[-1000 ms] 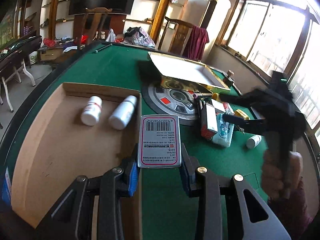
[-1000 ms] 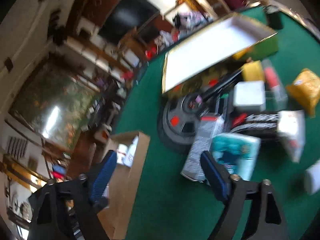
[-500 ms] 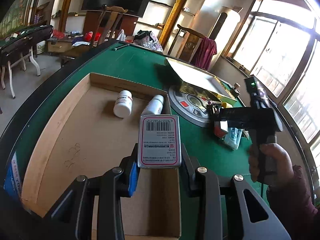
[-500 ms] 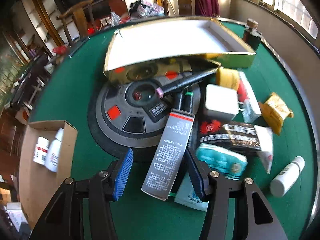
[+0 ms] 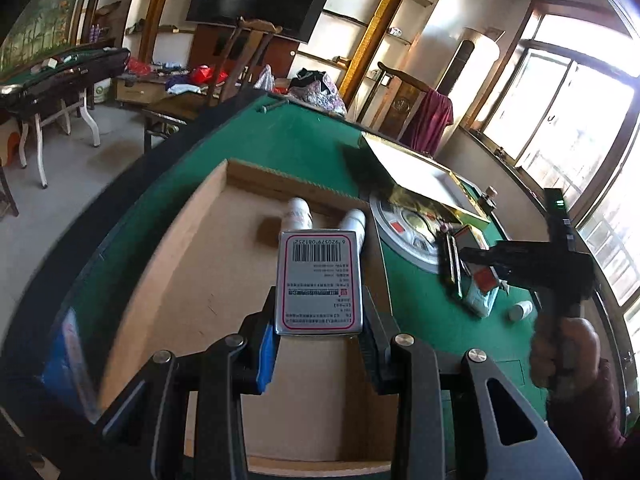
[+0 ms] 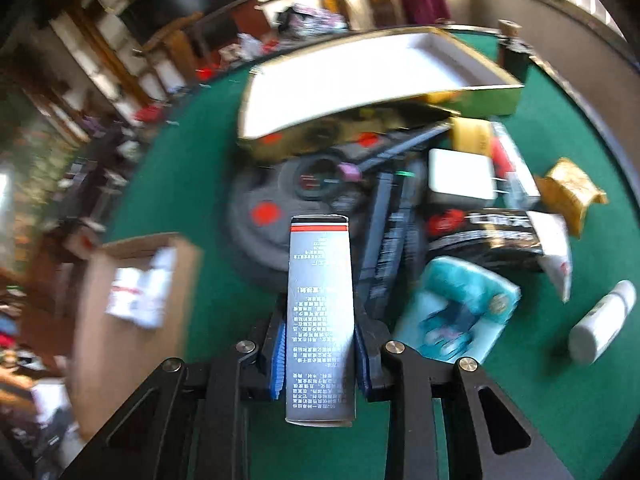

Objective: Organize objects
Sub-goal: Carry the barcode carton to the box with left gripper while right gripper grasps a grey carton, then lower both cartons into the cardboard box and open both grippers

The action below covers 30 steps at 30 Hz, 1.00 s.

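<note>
Pinching a flat barcoded box (image 5: 319, 280) between left gripper (image 5: 318, 334) pads at frame centre, hovering over the cardboard tray (image 5: 192, 248). Clamping a tall grey carton (image 6: 320, 312) in the right gripper (image 6: 320, 344), lower centre. Likely handling light, crushable card; gripping the narrow side edges, gently.

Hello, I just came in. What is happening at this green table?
A person is sorting small items with a handheld gripper in each hand. The left gripper holds a flat barcode box over the cardboard box, where two white bottles already lie. The right gripper holds a long grey carton, near the pile of other items on the green table.
</note>
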Motion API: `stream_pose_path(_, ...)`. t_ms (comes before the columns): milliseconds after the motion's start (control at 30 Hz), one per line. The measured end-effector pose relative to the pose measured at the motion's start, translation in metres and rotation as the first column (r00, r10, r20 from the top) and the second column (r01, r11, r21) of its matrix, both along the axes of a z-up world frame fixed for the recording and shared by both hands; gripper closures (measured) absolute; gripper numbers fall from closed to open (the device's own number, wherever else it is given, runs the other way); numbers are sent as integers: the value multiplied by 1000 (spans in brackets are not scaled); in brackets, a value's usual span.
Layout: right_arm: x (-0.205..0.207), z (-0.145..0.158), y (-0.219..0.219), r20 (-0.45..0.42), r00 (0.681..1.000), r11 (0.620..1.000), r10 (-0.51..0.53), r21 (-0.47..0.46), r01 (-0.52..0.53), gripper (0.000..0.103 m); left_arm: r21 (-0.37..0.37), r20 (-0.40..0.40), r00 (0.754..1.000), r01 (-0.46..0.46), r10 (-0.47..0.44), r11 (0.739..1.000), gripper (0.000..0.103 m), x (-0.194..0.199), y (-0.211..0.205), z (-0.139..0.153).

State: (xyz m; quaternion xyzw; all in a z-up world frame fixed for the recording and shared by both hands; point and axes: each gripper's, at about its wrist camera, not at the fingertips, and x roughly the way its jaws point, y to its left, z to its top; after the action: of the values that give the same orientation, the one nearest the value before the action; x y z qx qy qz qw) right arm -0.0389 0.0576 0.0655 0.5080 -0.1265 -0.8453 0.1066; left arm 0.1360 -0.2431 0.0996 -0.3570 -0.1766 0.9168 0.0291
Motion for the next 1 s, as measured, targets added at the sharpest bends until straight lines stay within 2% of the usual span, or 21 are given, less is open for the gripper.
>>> stream_pose_path(100, 8, 27, -23, -27, 995, 990, 97, -104, -99, 73, -89, -21, 1000, -18, 16, 996, 69, -8, -8, 24)
stream_pose_path(233, 10, 50, -70, -22, 974, 941, 227, -251, -226, 73, -184, -13, 1000, -30, 28, 983, 69, -42, -21, 43)
stream_pose_path(333, 1, 47, -109, 20, 957, 905, 290, -331, -268, 73, -207, 39, 999, -26, 35, 978, 69, -79, -32, 35)
stream_pose_path(467, -13, 19, -152, 76, 938, 891, 339, -346, -294, 73, -235, 103, 993, -37, 62, 971, 69, -114, -42, 6)
stream_pose_path(633, -30, -13, -186, 140, 922, 875, 360, -394, -282, 73, -185, 160, 983, -54, 85, 981, 69, -134, -57, -31)
stream_pose_path(800, -48, -22, -207, 147, 916, 851, 373, -447, -275, 73, -154, 184, 981, -36, 64, 987, 69, -143, -58, -54)
stream_pose_path(1000, -67, -42, -221, 178, 915, 863, 361, -436, -256, 73, -97, 216, 973, -56, 76, 994, 69, -148, -66, -73)
